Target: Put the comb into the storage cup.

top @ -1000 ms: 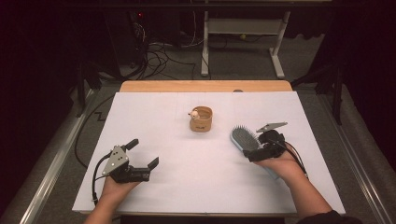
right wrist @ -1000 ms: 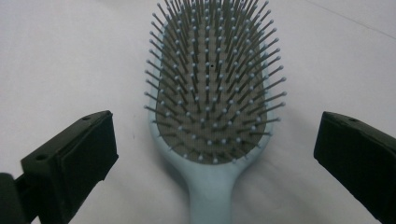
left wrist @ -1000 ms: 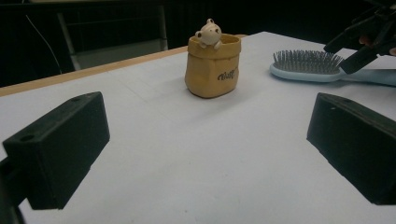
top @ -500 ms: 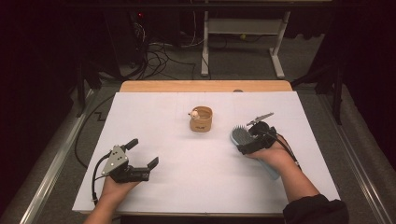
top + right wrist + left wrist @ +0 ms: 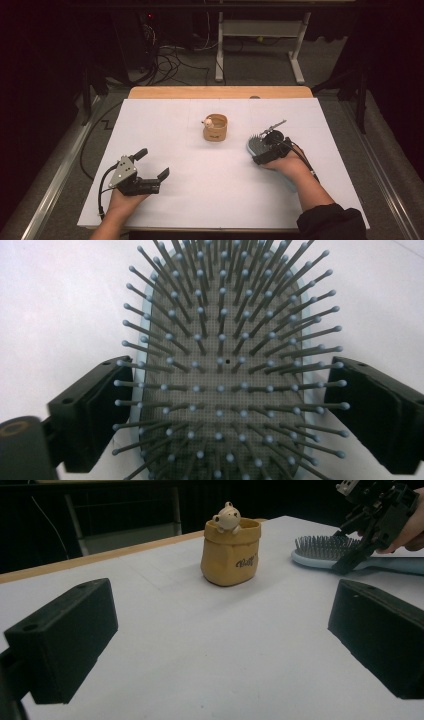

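A light blue hairbrush [image 5: 252,145] with grey bristles lies on the white table [image 5: 200,200], right of centre. My right gripper [image 5: 260,152] reaches down over its head. In the right gripper view the jaws stand on either side of the bristle pad [image 5: 220,340]; they have just been closing, and a thin gap still shows at the right jaw. The left gripper view shows that brush [image 5: 320,550] beyond my wide-open left gripper [image 5: 220,645]. The left gripper [image 5: 153,162] rests near the table's front left, with nothing in it.
A small tan pouch [image 5: 215,128] with a little bear figure [image 5: 206,121] on its rim stands at the table's middle, left of the brush. A wooden strip [image 5: 220,92] edges the far side. Cables and desk legs lie on the floor beyond.
My right gripper has moved left along the brush, from over the handle onto its head. The left gripper has stayed where it was.
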Demonstrator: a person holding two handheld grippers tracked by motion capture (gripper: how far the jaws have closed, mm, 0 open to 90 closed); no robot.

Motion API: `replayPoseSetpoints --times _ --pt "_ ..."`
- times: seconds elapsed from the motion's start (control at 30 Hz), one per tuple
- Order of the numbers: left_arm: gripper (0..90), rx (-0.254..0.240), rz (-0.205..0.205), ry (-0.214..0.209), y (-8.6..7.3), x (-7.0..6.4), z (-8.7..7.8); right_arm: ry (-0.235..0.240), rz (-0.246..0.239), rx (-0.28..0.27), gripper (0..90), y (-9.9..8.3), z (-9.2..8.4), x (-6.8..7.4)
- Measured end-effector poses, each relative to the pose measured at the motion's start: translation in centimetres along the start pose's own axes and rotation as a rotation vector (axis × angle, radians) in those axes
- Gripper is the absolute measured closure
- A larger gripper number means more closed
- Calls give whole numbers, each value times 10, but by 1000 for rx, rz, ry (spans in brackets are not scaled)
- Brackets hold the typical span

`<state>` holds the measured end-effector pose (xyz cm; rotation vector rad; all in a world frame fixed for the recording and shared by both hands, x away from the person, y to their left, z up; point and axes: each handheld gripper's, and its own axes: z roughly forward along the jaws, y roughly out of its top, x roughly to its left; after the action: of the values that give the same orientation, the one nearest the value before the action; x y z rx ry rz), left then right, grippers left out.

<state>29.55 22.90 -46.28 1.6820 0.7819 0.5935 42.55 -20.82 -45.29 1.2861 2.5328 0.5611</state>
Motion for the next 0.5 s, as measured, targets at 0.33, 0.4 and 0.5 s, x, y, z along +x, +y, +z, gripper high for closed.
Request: replayPoseSetpoints --times 0.33,0.4,0.5 --pt "3 -9 -6 7 0 1 -1 -4 3 -9 116 0 1 1" --pt "3 -7 -4 7 0 1 -1 4 6 -4 121 0 1 1" --pt "3 -8 -5 7 0 1 -1 7 2 -8 129 0 1 0"
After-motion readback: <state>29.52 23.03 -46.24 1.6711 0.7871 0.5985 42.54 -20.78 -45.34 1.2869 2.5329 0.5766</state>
